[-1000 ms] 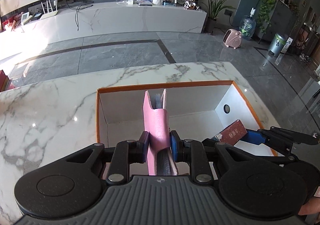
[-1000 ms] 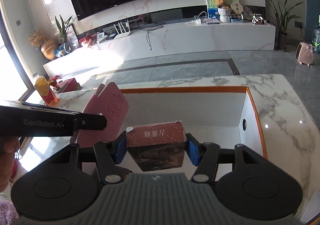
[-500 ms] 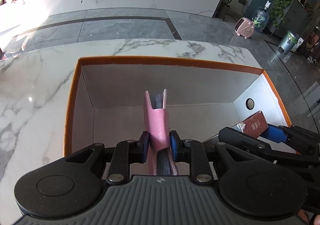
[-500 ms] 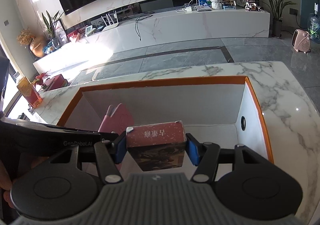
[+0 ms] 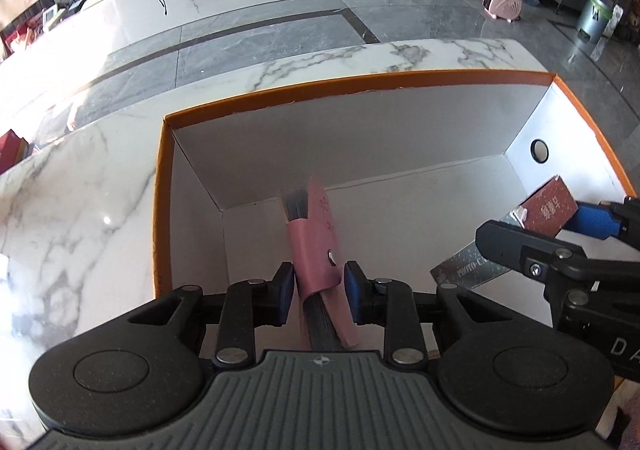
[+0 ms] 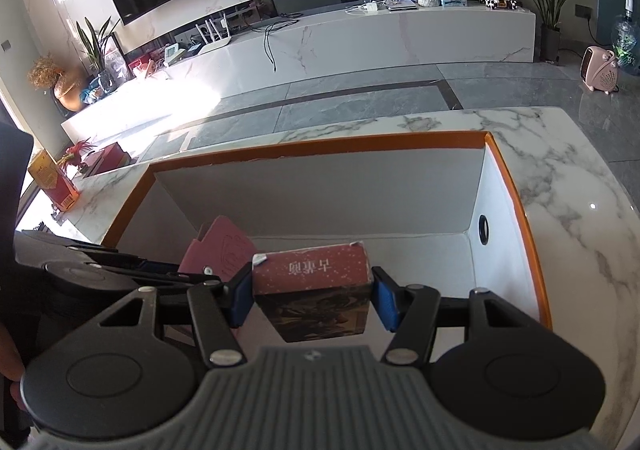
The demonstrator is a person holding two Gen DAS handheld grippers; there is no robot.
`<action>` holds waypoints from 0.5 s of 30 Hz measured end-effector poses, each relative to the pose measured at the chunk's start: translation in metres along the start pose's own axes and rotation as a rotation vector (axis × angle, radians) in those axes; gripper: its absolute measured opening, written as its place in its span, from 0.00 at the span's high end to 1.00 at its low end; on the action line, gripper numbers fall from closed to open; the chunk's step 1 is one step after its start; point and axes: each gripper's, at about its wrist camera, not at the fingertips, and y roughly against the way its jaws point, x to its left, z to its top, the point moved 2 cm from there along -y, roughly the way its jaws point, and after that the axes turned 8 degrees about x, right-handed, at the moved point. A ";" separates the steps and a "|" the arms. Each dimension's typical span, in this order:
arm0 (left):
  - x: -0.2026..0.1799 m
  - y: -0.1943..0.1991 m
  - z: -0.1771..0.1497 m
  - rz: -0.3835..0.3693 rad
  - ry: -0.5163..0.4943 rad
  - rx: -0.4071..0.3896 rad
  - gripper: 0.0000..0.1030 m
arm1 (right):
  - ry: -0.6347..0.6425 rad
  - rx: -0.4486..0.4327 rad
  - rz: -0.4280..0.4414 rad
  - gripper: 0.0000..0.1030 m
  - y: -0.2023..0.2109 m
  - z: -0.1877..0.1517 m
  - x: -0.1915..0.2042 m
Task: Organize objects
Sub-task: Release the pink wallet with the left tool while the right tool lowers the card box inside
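Note:
A large white box with an orange rim (image 5: 162, 186) (image 6: 516, 202) sits on the marble table. My left gripper (image 5: 318, 284) reaches into it with a pink notebook (image 5: 316, 234) between its fingers; the jaws have spread and the notebook leans right, blurred. The notebook also shows in the right wrist view (image 6: 222, 254). My right gripper (image 6: 312, 298) is shut on a red boxed book (image 6: 312, 276) held inside the box at its right side. That book (image 5: 550, 210) and the right gripper (image 5: 560, 226) show in the left wrist view.
The box has a round hole (image 6: 483, 228) in its right wall. A red-and-yellow carton (image 6: 52, 182) stands at the table's far left edge. Grey tiled floor and a long white TV bench (image 6: 320, 42) lie beyond.
Both grippers moved forward and down into the box. The left jaws opened a little and the pink notebook tipped to the right. The right gripper keeps its hold.

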 end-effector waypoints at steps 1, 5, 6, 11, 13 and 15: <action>-0.001 0.002 -0.002 0.019 -0.017 0.002 0.64 | 0.000 0.002 -0.001 0.40 0.000 0.001 0.000; -0.001 0.013 -0.009 0.040 -0.057 -0.007 0.63 | -0.014 0.034 0.007 0.40 -0.003 0.002 0.000; 0.001 0.017 -0.010 0.046 -0.064 -0.015 0.61 | -0.019 0.049 0.013 0.40 -0.005 0.002 0.000; 0.011 0.044 -0.017 0.023 -0.077 -0.090 0.59 | -0.037 0.130 0.037 0.40 -0.015 0.009 0.002; 0.016 0.054 -0.017 0.018 -0.064 -0.128 0.59 | -0.038 0.170 0.044 0.40 -0.021 0.014 0.005; 0.022 0.059 -0.012 0.022 -0.039 -0.160 0.58 | -0.034 0.209 0.046 0.40 -0.029 0.017 0.010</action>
